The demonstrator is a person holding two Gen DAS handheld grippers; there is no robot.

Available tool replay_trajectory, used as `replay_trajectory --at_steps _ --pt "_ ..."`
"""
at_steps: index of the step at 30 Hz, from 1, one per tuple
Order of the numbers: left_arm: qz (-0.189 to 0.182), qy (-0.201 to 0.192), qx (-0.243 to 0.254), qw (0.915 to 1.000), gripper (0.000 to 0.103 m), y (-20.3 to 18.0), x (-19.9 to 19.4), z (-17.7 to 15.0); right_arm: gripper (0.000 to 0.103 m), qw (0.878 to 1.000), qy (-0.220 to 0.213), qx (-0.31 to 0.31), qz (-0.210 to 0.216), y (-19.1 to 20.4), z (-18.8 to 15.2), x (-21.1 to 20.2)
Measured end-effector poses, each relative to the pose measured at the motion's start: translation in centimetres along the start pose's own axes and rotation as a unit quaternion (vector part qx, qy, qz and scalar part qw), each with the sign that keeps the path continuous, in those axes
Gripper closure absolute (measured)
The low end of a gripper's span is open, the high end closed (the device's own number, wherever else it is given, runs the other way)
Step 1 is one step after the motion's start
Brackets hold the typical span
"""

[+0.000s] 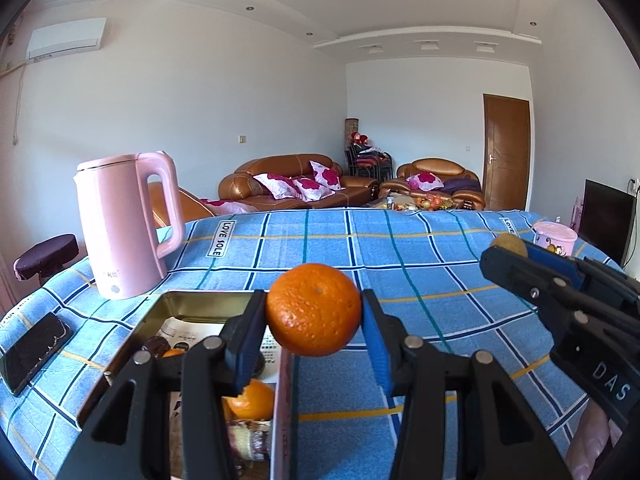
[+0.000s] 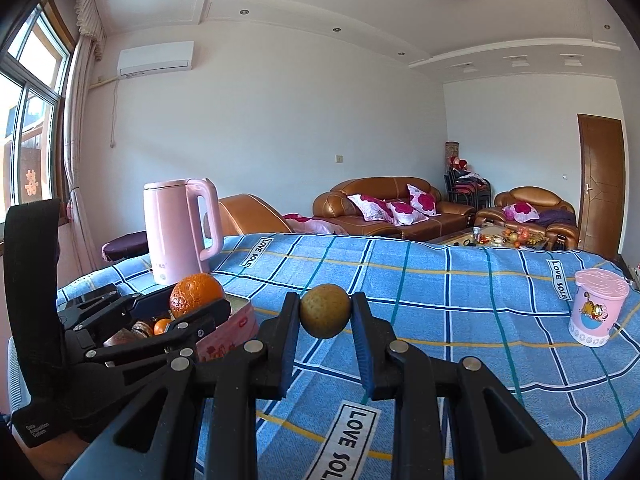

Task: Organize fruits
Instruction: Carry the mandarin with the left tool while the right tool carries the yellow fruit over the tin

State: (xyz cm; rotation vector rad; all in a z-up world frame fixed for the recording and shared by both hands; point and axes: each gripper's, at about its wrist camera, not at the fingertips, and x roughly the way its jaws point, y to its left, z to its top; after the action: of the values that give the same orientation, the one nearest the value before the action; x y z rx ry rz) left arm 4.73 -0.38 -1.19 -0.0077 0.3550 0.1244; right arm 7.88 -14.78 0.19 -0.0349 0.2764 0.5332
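My left gripper (image 1: 314, 312) is shut on an orange (image 1: 313, 309) and holds it above the right rim of an open tin box (image 1: 200, 300). The box holds another orange (image 1: 252, 398) and dark wrapped items. My right gripper (image 2: 326, 316) is shut on a small brownish-yellow round fruit (image 2: 325, 311), held above the blue checked tablecloth (image 2: 440, 300). In the right wrist view the left gripper (image 2: 192, 300) with its orange (image 2: 196, 294) sits at the left over the box (image 2: 236, 320). In the left wrist view the right gripper (image 1: 510, 250) shows at the right with its fruit (image 1: 509, 245).
A pink kettle (image 1: 124, 224) stands left behind the box. A dark phone (image 1: 34, 350) lies at the table's left edge. A pink lidded cup (image 2: 598, 312) stands at the right. Sofas and a door are beyond the table.
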Motion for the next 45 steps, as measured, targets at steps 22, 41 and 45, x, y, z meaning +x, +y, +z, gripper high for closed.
replay_trajectory --at_steps 22,41,45 --pt "0.067 0.026 -0.018 0.9973 0.055 6.6 -1.4 -1.8 0.075 0.997 0.016 -0.026 0.070 6.9 0.6 3.1" --pt "0.077 0.047 -0.027 0.9955 0.055 9.2 -1.5 -2.8 0.075 0.993 0.041 -0.049 0.095 10.8 0.7 5.8" --pt "0.079 0.051 -0.031 0.9951 0.055 9.6 -1.4 -2.9 0.075 0.993 0.047 -0.050 0.099 11.3 0.6 6.1"
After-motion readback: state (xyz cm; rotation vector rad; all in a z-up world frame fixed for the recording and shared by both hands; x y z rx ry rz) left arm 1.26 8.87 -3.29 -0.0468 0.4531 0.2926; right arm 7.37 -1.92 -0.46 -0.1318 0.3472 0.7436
